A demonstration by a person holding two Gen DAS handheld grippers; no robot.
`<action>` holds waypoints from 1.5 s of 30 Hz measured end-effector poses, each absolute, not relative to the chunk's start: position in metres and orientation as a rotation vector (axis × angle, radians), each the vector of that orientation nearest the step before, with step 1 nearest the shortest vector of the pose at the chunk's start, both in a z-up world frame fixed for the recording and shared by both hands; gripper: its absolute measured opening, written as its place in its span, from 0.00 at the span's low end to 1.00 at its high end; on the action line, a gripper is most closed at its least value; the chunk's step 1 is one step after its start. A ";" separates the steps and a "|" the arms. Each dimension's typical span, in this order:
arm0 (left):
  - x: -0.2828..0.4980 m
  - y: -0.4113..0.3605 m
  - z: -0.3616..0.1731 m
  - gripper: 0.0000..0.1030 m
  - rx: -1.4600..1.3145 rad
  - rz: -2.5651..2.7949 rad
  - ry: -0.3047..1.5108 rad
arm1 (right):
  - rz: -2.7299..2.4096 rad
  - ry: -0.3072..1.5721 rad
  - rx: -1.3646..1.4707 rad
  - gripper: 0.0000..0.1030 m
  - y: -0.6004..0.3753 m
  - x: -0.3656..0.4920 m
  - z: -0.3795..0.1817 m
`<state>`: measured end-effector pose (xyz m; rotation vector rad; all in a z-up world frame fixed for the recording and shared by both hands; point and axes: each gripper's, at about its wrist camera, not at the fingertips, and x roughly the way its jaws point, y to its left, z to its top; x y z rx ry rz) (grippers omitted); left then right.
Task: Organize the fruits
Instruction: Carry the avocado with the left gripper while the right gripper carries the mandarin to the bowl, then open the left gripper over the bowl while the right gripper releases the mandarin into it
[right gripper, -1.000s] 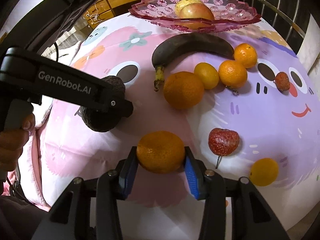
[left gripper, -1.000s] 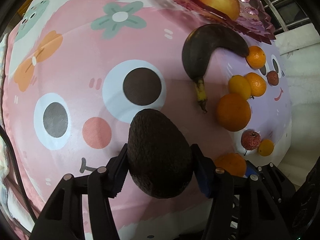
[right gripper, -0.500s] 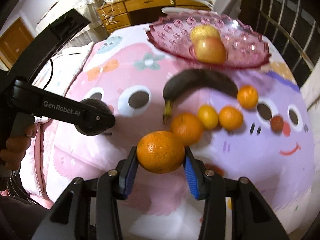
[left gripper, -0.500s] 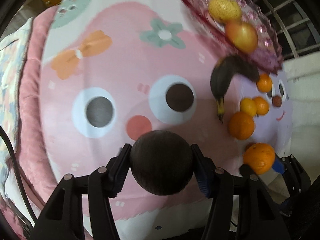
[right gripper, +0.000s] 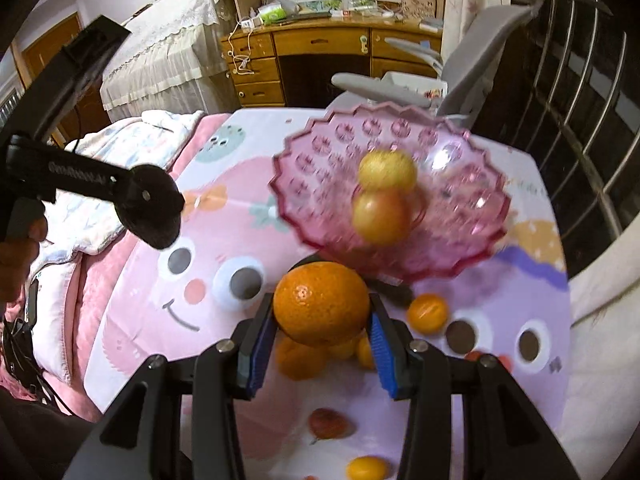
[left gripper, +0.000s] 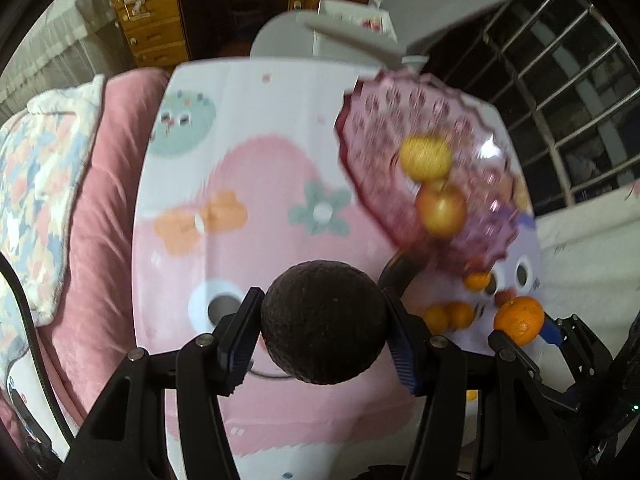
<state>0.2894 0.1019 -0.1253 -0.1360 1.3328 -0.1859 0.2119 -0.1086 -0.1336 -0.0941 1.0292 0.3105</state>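
My left gripper [left gripper: 322, 330] is shut on a dark avocado [left gripper: 323, 322] and holds it high above the cartoon-print table. It also shows in the right wrist view [right gripper: 154, 210], at the left. My right gripper [right gripper: 320, 326] is shut on a large orange [right gripper: 321, 304], also raised; that orange shows in the left wrist view [left gripper: 519, 318]. A pink scalloped glass bowl [right gripper: 320, 160] stands at the far side, holding a yellow fruit [right gripper: 387, 170] and an apple [right gripper: 380, 216]. The bowl [left gripper: 372, 128] lies ahead and right of the avocado.
Small oranges [right gripper: 427, 313], a red lychee-like fruit [right gripper: 328, 423] and a yellow fruit [right gripper: 366, 468] lie loose on the cloth below my right gripper. A dark banana [right gripper: 390, 286] is mostly hidden. A grey chair [right gripper: 472, 60], wooden drawers [right gripper: 256, 64] and a window grille [right gripper: 580, 100] stand behind.
Both grippers have risen and tilted up with their fruit, towards the bowl. The bowl and the room behind have come into view; the loose fruit has dropped lower in the frames.
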 end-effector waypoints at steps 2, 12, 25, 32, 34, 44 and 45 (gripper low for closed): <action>0.296 0.097 -0.112 0.55 -0.142 -0.183 1.301 | 0.313 1.020 -0.101 0.43 -0.117 0.220 -0.128; 0.329 0.057 -0.092 0.55 -0.152 -0.215 1.233 | 0.295 0.987 -0.105 0.43 -0.158 0.263 -0.120; 0.371 0.012 -0.143 0.55 -0.101 -0.190 1.299 | 0.297 1.062 -0.028 0.43 -0.194 0.306 -0.153; 0.385 -0.001 -0.163 0.55 -0.065 -0.179 1.329 | 0.304 1.113 0.002 0.43 -0.202 0.323 -0.173; 0.388 -0.003 -0.165 0.56 -0.061 -0.177 1.334 | 0.304 1.121 0.007 0.43 -0.203 0.326 -0.177; 0.397 -0.006 -0.169 0.57 -0.066 -0.191 1.314 | 0.290 1.143 0.035 0.44 -0.207 0.333 -0.186; 0.398 -0.005 -0.163 0.62 -0.074 -0.202 1.294 | 0.289 1.146 0.044 0.46 -0.207 0.334 -0.186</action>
